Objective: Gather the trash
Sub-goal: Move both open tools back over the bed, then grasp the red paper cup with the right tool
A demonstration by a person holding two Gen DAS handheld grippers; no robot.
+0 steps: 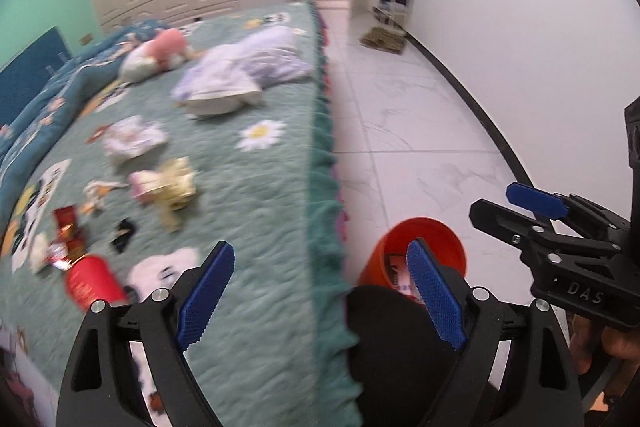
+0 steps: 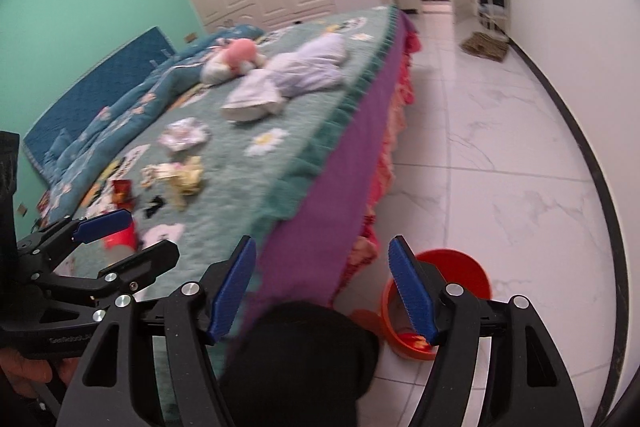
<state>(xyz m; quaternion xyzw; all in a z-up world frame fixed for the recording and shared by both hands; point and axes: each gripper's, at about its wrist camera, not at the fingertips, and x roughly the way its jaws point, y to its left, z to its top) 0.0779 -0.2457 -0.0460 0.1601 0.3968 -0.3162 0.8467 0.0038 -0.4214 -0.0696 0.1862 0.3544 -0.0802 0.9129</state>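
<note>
The left gripper (image 1: 320, 287) hangs over the edge of the bed (image 1: 256, 211), its jaws spread wide with nothing between the blue pads. The right gripper (image 2: 324, 291) is alongside it, jaws also well apart and empty; in the left wrist view it shows at the right edge (image 1: 532, 211).

Trash lies scattered on the green bedcover: a crumpled yellowish wrapper (image 1: 176, 187), a white and pink wrapper (image 1: 134, 139) beyond it, small red packets (image 1: 68, 239) and a red cylindrical can (image 1: 94, 281) near the left jaw. Further up the bed rest a pink plush toy (image 1: 160, 53) and a pale bundle of cloth (image 1: 244, 71).

On the white tiled floor just beside the bed stands an orange bin (image 2: 436, 303), with some red scraps visible at its bottom. A dark rounded shape (image 2: 296, 359), blurred, sits low between the jaws.
</note>
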